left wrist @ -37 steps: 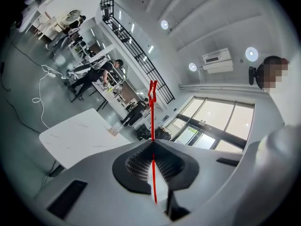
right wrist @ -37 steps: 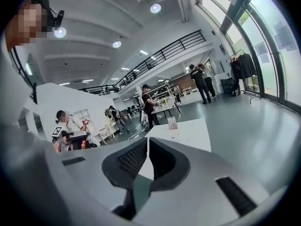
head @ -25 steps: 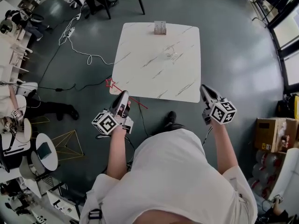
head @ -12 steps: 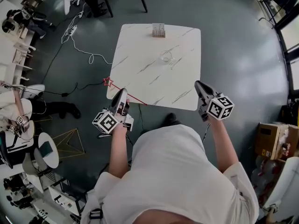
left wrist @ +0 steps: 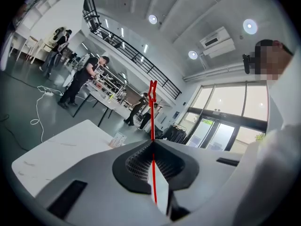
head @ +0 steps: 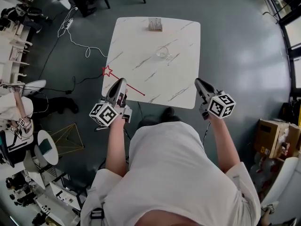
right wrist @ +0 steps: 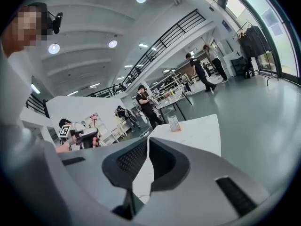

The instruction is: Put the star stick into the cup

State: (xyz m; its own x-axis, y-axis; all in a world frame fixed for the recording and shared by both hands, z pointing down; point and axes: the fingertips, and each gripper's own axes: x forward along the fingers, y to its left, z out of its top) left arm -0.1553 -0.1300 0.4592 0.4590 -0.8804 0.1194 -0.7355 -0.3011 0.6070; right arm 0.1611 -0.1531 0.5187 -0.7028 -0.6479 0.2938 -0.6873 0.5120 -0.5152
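Note:
The star stick [head: 123, 83] is a thin red rod with a red outlined star [head: 107, 71] at its far left end. My left gripper [head: 121, 82] is shut on the rod near the table's front left corner. In the left gripper view the rod [left wrist: 153, 126] stands upright between the closed jaws of the left gripper [left wrist: 153, 143], star [left wrist: 152, 88] on top. The clear cup [head: 162, 52] stands on the white marble table [head: 174, 32], right of centre and far from both grippers. My right gripper [head: 198, 82] hovers at the front right edge, shut and empty; its jaws [right wrist: 147, 141] meet with nothing between them.
A small card stand [head: 155, 24] sits at the table's far edge, also in the right gripper view [right wrist: 174, 123]. White cables [head: 75, 36] and a black one trail over the floor at left. Desks and people fill the left side; cardboard boxes [head: 270, 135] stand at right.
The table has drawn closer to me. Both grippers have come up to its front edge, and the stick's near end now lies over the front left corner. Both jaws stayed as they were.

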